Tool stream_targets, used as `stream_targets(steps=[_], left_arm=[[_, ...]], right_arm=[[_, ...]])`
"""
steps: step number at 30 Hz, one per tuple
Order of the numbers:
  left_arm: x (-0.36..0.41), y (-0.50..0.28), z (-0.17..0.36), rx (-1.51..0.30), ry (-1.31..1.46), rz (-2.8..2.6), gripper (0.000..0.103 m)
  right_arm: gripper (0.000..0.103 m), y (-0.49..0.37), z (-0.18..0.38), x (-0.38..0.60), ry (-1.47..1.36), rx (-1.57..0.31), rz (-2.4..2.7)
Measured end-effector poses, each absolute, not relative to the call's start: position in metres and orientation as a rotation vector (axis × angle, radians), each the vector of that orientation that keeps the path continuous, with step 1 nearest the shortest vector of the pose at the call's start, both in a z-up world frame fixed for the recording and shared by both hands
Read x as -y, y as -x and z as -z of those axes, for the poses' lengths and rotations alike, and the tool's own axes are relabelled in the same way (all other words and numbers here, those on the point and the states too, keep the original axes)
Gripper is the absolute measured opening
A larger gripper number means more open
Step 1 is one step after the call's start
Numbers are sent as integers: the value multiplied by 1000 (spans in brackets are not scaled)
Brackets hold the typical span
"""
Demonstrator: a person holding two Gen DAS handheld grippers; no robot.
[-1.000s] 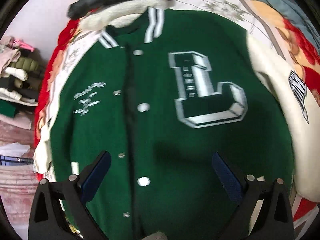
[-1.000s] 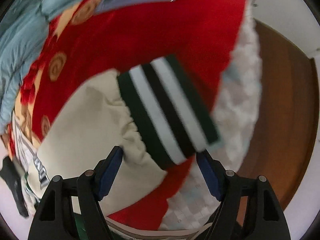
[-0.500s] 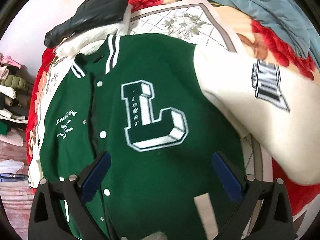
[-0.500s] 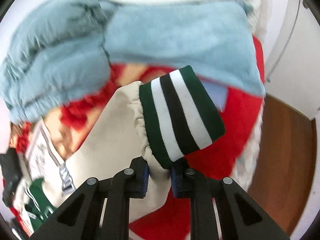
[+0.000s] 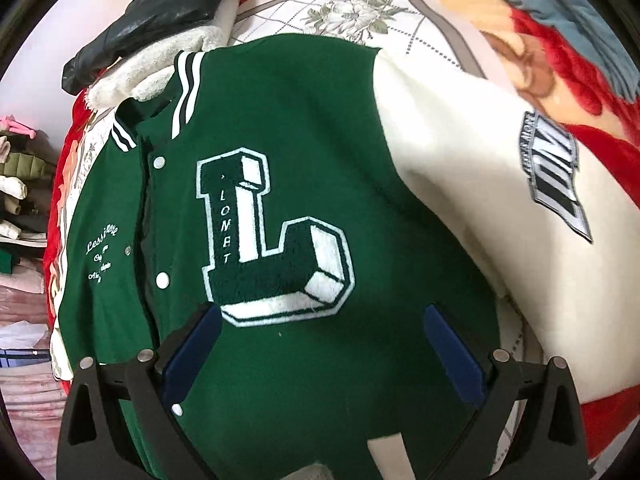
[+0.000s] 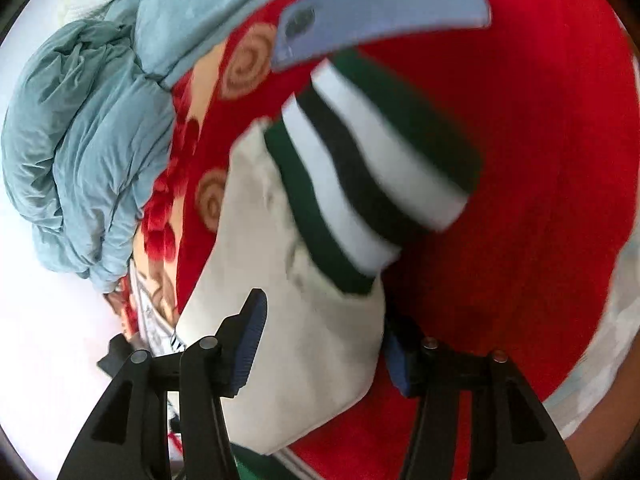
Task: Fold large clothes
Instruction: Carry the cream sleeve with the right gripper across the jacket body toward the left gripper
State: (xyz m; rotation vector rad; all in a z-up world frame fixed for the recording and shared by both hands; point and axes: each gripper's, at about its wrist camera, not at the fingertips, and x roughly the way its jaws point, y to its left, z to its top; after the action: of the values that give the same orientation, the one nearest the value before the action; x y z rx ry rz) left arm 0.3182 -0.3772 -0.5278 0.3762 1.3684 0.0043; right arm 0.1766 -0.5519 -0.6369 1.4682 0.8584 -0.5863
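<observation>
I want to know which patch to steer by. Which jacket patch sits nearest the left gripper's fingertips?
The big white-and-green L patch on the chest, just ahead of the left gripper; the striped sleeve patch lies off right.

Bed covered by a red plush floral blanket with a cream lattice panel. Directly on it: green varsity jacket with cream sleeves spread flat front-up, black leather garment with white fleece lining at its collar, crumpled pale-blue quilt alongside.

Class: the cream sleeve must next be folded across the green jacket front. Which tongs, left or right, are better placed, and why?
Right. The right tongs already straddle the cream sleeve just behind its striped cuff. The left tongs hang open over the green jacket front, holding nothing.
</observation>
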Motion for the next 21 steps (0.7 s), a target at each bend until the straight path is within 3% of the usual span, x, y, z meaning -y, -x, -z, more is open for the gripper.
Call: stream_targets(steps=[4,5,6,7,11,21], left_arm=[[376,-327,534,-1358,-377,-15,103],[375,-328,535,-1356,-376,-17,103],[375,-330,536,-1355,-376,-18,103],[374,-332,536,-1356,-375,-19,103],[358,-339,526,-1346,-359,-32,103],[231,-361,486,-1364,-237,-220,103]], right_arm=[[57,-186,644,542,-1500,-763,565],[44,-192,644,540,-1501,-745,562],[8,-200,644,538,-1503,-736,550],[3,-211,644,535,-1501,-756,537],[2,-242,605,522,-1392,-765,511],[2,-339,425,403,-1057,-771,367]])
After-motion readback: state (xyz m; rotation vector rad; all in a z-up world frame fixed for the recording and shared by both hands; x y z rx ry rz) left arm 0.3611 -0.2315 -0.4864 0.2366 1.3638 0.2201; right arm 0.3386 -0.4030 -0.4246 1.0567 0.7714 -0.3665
